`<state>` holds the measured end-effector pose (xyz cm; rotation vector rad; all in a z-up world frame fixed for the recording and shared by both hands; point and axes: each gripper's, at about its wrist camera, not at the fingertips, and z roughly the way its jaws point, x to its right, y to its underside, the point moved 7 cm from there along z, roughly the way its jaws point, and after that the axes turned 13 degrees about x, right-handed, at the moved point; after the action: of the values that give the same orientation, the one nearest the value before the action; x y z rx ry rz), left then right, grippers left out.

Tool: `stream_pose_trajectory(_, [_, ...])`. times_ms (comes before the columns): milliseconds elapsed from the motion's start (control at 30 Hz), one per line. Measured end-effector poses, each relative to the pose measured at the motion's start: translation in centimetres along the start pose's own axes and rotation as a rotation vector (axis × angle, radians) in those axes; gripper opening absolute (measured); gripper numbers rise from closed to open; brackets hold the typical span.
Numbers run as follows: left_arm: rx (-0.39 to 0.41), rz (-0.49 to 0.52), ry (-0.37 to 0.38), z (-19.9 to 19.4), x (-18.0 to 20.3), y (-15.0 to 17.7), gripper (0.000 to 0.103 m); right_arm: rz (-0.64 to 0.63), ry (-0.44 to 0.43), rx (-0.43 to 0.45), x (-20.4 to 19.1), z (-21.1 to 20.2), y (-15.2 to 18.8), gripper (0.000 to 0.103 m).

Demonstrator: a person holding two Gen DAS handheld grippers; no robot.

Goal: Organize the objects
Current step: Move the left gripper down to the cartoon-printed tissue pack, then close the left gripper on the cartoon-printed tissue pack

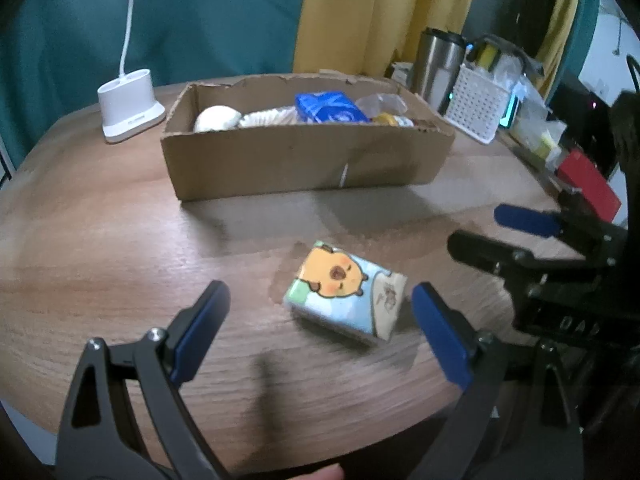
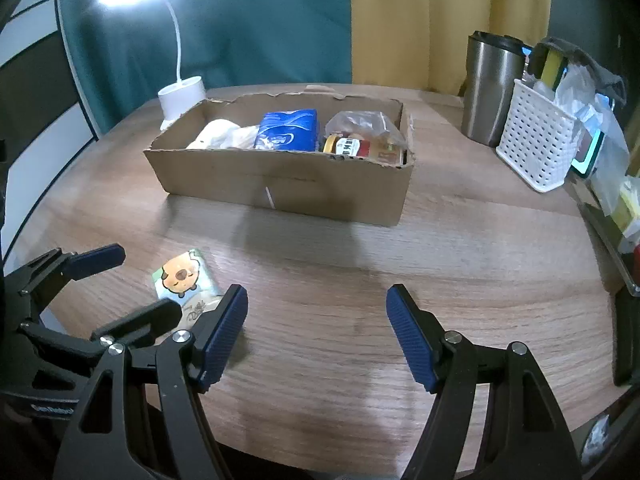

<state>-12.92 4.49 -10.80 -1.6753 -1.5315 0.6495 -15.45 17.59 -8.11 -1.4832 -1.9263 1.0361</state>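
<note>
Wood table point(image 1: 100, 220) fills most of both views, round at its edge, brown and striped with grain. Everything else is told from the cardboard box point(image 1: 304, 160), which sits on the table, open on top, with torn edges.

Inside the box lie a blue pack point(image 2: 287, 129), a white lumpy thing point(image 2: 216, 134), a crinkly clear bag point(image 2: 362, 122) and a little jar with a yellow lid point(image 2: 345, 146). Left of the box stands a white lamp base point(image 1: 130, 106) with a thin white stalk going up. Right of the box stand a tall metal cup point(image 2: 490, 88) and, just beside it, a white basket with holes point(image 2: 538, 148) stuffed with bags.

In front of the box, well apart from it, lies the small tissue pack point(image 1: 347, 292) with an orange cartoon animal on it. It rests flat on the table, turned a bit crooked.

The left gripper point(image 1: 320, 316) hangs over that pack. Its blue jaws are spread wide, one on each side of the pack, and they do not squeeze it; whether the right one touches the pack's corner is hard to tell.

The right gripper point(image 2: 316, 328) is also in front of the box, to the right of the pack. Its blue jaws are spread apart too, with only bare table between them.
</note>
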Motion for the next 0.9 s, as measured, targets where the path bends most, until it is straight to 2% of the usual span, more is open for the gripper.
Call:
stream_pose_trajectory(400, [-0.056, 0.081, -0.016, 1.8, 1.0, 1.2, 0.094, 0.024, 0.017, -0.01, 1.5, 0.4, 0.7, 0.075])
stream_pose_trajectory(900, [-0.064, 0.094, -0.027, 3.2, 0.8, 1.2, 0.093, 0.032, 0.016, -0.031, 2.2, 1.6, 1.1, 0.075])
